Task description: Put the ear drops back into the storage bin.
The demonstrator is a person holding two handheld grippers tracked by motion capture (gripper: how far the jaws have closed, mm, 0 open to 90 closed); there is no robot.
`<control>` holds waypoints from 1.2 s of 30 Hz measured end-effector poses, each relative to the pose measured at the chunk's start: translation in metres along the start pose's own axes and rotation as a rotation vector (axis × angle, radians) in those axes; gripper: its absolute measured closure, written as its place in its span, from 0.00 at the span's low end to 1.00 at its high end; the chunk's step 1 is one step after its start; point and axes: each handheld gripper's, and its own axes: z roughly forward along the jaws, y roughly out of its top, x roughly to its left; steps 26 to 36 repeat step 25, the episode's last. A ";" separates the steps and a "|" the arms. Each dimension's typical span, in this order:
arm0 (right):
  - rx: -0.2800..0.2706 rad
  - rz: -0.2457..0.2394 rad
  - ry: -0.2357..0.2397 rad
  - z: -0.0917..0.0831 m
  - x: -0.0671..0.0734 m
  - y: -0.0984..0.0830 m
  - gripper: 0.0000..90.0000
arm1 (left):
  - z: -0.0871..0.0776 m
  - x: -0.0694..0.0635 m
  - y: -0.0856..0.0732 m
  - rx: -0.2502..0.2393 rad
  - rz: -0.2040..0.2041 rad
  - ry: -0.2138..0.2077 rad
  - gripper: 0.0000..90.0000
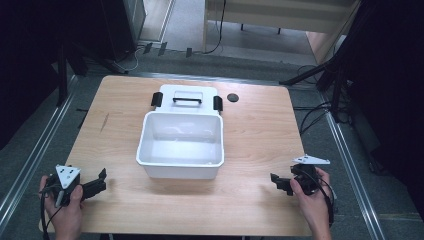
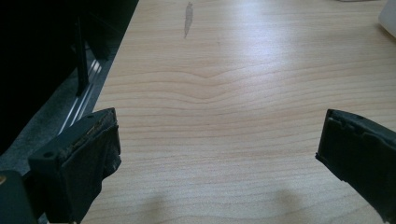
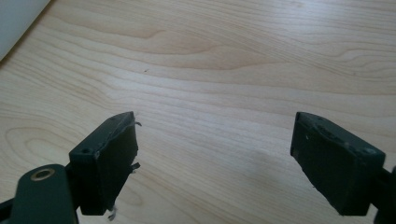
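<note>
1. In the high view, a white plastic bin (image 1: 181, 145) sits open and empty near the middle of a wooden table (image 1: 250, 130). Its white lid (image 1: 186, 99), with a black handle and a black clip on each side, lies flat just behind the bin, touching or nearly touching its far rim. A small black round disc (image 1: 232, 97) lies on the table just to the right of the lid. The left gripper (image 1: 100, 184) is held in a hand (image 1: 65, 212) at the near left corner of the table, well apart from the bin and pointing toward it; its jaws stand spread with nothing between them. The right gripper (image 1: 278, 183) is held in the other hand (image 1: 312, 200) near the table's near right edge, also well apart from the bin and aimed toward it; how its jaws stand is hard to tell here.

2. In the left gripper view, the left gripper (image 2: 217, 149) has its two black jaws wide apart over bare wood. A corner of the white bin (image 2: 388, 16) shows at the upper right, far from the jaws. A grey smear (image 2: 187, 17) marks the wood ahead.

3. In the right gripper view, the right gripper (image 3: 212, 154) has its jaws spread wide, empty, above the table. An edge of the white bin (image 3: 16, 21) shows at the upper left.
</note>
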 end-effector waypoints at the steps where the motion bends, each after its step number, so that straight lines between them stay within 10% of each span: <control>1: -0.017 0.002 -0.001 0.000 -0.002 -0.004 0.17 | 0.000 0.000 0.000 0.001 0.002 0.000 0.00; 20: -0.361 0.091 -0.035 -0.003 -0.018 -0.055 0.23 | 0.000 0.001 0.000 0.004 -0.006 0.000 0.00; 36: -0.367 0.096 -0.029 -0.003 -0.018 -0.057 0.25 | 0.001 0.001 0.000 0.011 -0.008 -0.003 0.00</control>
